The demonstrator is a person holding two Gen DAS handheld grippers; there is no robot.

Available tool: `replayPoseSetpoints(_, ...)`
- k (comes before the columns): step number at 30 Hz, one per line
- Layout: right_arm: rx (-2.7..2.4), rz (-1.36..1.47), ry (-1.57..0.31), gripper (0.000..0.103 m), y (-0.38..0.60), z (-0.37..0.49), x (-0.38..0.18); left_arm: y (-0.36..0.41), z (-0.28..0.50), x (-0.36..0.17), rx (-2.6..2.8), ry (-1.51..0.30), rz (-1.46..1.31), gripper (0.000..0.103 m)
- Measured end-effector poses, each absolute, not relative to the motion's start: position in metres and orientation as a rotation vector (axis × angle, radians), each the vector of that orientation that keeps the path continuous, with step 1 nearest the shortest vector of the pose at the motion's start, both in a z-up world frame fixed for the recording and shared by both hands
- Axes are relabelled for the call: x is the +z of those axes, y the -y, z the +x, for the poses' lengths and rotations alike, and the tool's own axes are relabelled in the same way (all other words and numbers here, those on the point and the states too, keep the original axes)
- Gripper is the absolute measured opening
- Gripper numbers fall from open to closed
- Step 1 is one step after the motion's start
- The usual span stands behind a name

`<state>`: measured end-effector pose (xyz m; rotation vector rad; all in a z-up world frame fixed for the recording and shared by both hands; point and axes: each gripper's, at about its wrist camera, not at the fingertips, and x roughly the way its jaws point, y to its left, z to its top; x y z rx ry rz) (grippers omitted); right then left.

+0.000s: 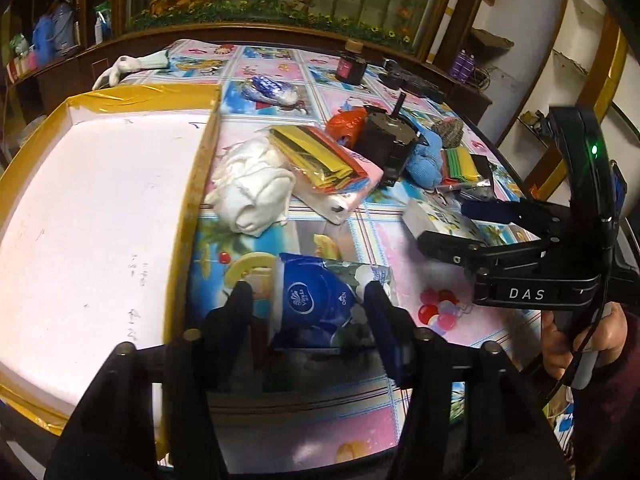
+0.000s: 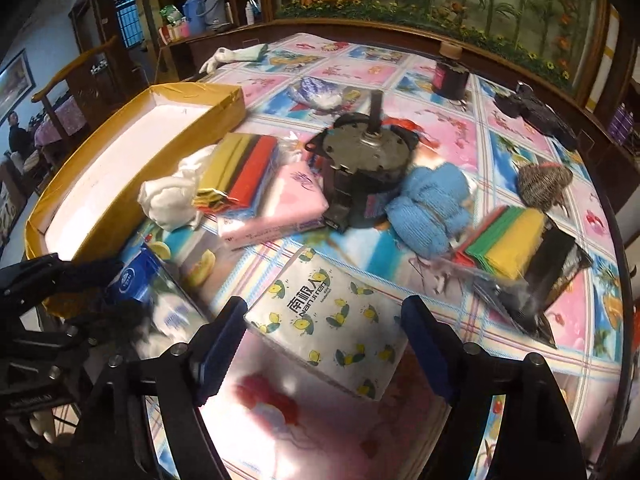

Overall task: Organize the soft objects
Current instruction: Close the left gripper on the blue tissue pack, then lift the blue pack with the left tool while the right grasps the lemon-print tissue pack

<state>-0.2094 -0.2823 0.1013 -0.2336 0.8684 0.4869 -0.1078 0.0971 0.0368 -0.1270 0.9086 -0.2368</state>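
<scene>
Left wrist view: both tongs spread around tissue packs

We keep the left gripper (image 1: 308,300) apart around the blue tissue pack (image 1: 316,300), beside the yellow box (image 1: 200,152). Our right gripper (image 2: 324,320) is apart around the lemon-print tissue pack (image 2: 328,320) near the table's (image 2: 460,136) front edge.

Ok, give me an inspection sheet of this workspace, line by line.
Surface: table under a cartoon-print cloth.
Job's things: blue tissue pack between the left tool fingers; lemon-print tissue pack between the right tool fingers; white cloth, blue knit bundle, pink tissue pack; yellow-edged box holds nothing visible.
Clutter: motor, dark bottle.
Grippers: both tools open, not clamped.
Cables: one along the right tool's handle.
Surroundings: wooden cabinets, plant mural.
</scene>
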Motion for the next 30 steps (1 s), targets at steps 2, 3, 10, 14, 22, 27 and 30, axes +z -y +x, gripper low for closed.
replayPoseSetpoints(2, 0.464, -0.237, -0.868, 0.082, 0.288, -0.211, 0.099, -0.097, -0.109, 0.037, -0.239, -0.913, -0.131, 0.059)
replayPoseSetpoints(3, 0.467, -0.229, -0.866, 0.082, 0.291, -0.213, 0.1, -0.096, -0.109, 0.037, -0.241, -0.914, -0.127, 0.059)
replayPoseSetpoints(10, 0.482, -0.154, -0.864, 0.086, 0.306, -0.22, 0.109, -0.081, -0.107, 0.046, -0.28, -0.894, -0.027, 0.059)
replayPoseSetpoints(14, 0.504, -0.124, -0.862, 0.087, 0.319, -0.228, 0.113, -0.066, -0.109, 0.059, -0.403, -0.866, 0.171, 0.059)
replayPoseSetpoints(22, 0.511, -0.012, -0.911, 0.088, 0.345, -0.225, 0.111, -0.04, -0.075, 0.032, -0.555, -0.948, 0.405, 0.059)
replayPoseSetpoints(27, 0.52, 0.003, -0.913, 0.088, 0.351, -0.228, 0.114, -0.056, -0.075, 0.025, -0.633, -1.069, 0.281, 0.059)
replayPoseSetpoints(30, 0.521, -0.019, -0.908, 0.088, 0.348, -0.227, 0.115, -0.057, -0.091, 0.032, -0.65, -1.041, 0.324, 0.059)
